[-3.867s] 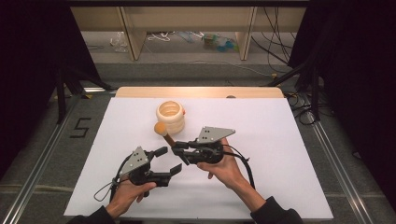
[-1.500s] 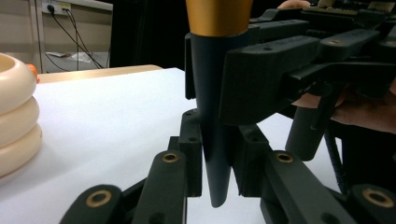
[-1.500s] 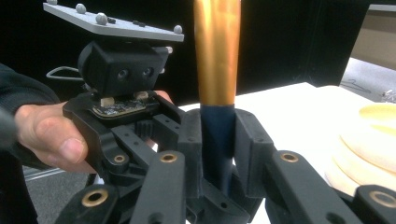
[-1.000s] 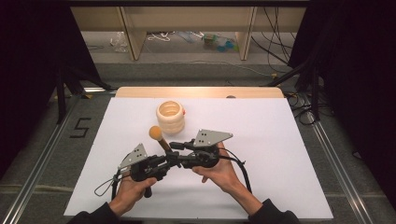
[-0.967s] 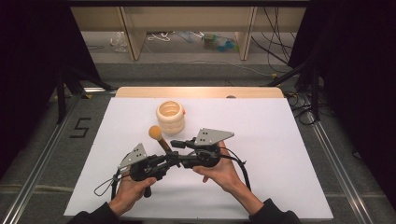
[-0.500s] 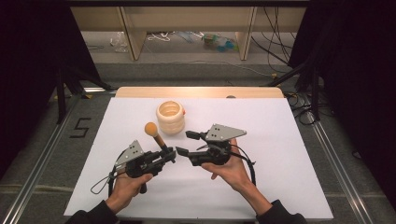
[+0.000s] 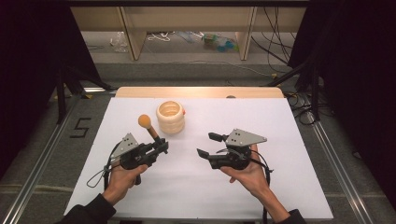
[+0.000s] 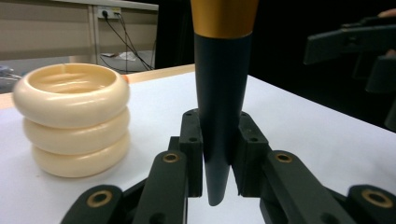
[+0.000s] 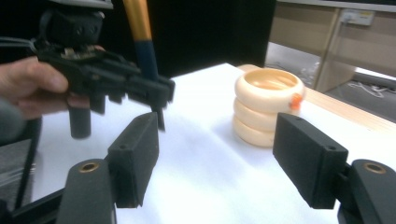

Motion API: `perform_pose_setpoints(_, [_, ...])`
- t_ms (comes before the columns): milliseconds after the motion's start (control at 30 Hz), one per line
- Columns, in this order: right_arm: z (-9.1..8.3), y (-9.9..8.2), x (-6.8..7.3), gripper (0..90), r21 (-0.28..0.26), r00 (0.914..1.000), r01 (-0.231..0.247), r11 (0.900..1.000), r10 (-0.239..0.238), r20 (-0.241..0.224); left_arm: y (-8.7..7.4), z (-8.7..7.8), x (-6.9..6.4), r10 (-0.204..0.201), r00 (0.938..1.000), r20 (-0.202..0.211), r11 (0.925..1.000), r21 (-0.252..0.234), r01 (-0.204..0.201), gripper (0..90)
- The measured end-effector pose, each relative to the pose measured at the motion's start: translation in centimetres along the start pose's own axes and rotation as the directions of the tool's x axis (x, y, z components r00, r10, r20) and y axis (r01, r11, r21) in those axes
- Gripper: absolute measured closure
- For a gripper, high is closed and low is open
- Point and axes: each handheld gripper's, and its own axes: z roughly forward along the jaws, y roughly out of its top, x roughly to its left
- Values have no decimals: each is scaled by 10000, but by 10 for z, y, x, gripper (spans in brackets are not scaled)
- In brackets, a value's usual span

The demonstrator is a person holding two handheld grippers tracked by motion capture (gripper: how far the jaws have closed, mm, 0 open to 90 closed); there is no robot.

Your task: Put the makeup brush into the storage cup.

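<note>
A brush with an orange ball head [image 7: 145, 122], a gold collar and a dark blue handle [image 8: 219, 107] stands tilted up from my left gripper [image 7: 161, 145], which is shut on the handle's thin end [image 8: 219, 154]. A cream ribbed cup [image 7: 170, 116] stands just beyond it, to the left in the left gripper view [image 8: 72, 119]. My right gripper [image 7: 208, 145] hovers to the right of the brush. Its jaws have just been opening and nothing is between them [image 9: 219, 158]. In its own view the brush [image 9: 140, 32] and the cup [image 9: 266, 105] lie ahead.
A white sheet [image 7: 280, 140] covers the table, with a wooden strip [image 7: 196, 92] along its far edge. Metal rails [image 7: 336, 168] flank the table. Shelf legs and loose cables [image 7: 280, 51] sit on the floor beyond.
A second ago both grippers met at the brush handle. The right gripper has let go, opened and drawn away to the right; the left has shifted left, keeping the brush.
</note>
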Motion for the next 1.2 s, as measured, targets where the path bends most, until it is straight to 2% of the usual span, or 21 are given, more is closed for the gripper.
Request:
perform_pose_setpoints(133, [-6,-7,-3,262,91,9981,43,9999,-49,618,1,0,8,-66,9996,-268,10000,-50,65,762])
perform_pose_setpoints(167, [-10,-10,-5,259,185,9959,251,9995,-266,859,2,1,10,-6,9995,-322,10000,-51,4,762])
perform_pose_setpoints(267, [-14,-13,-6,256,289,9961,105,9995,-130,876,4,1,13,-68,9990,-441,9999,-138,62,762])
perform_pose_setpoints(333, [-18,-15,-8,256,235,9943,106,9997,-130,1055,5,1,15,-71,9988,-492,9999,-155,63,762])
perform_pose_setpoints(367, [-19,-17,-10,256,111,9919,280,9995,-291,1238,5,0,17,1,9988,-492,9999,-128,-8,762])
perform_pose_setpoints(433, [-24,-19,-11,256,320,9899,193,9993,-236,1395,6,0,19,-39,9984,-568,9999,-142,31,762])
perform_pose_setpoints(467, [-28,-23,-13,251,307,9821,492,9983,-540,1804,6,1,22,-33,9982,-604,9999,-123,26,762])
perform_pose_setpoints(633, [-36,-30,-15,243,498,9788,468,9977,-558,1971,7,2,25,-41,9986,-530,10000,49,44,762])
perform_pose_setpoints(667, [-37,-32,-16,241,377,9784,470,9982,-535,1994,7,2,25,-43,9986,-536,10000,85,47,762])
perform_pose_setpoints(733, [-42,-35,-18,240,519,9772,309,9982,-411,2083,7,4,26,-39,9987,-506,9999,162,47,762])
perform_pose_setpoints(867, [-49,-43,-19,239,612,9731,173,9980,-309,2284,7,5,28,23,9985,-542,9995,301,-7,762])
perform_pose_setpoints(900, [-51,-46,-20,240,504,9699,182,9986,-299,2418,8,6,30,41,9986,-519,9994,344,-23,762])
perform_pose_setpoints(933, [-54,-47,-20,241,738,9697,156,9972,-330,2419,9,7,31,45,9990,-444,9994,359,-29,762])
perform_pose_setpoints(1000, [-54,-48,-20,241,691,9715,127,9975,-287,2352,10,7,32,87,9988,-492,9994,330,-71,762])
perform_pose_setpoints(1067, [-57,-53,-20,240,664,9688,78,9978,-240,2468,12,8,33,110,9985,-545,9995,302,-94,762])
perform_pose_setpoints(1200, [-61,-56,-19,238,785,9685,-24,9969,-173,2482,15,11,38,171,9978,-645,9994,310,-151,762])
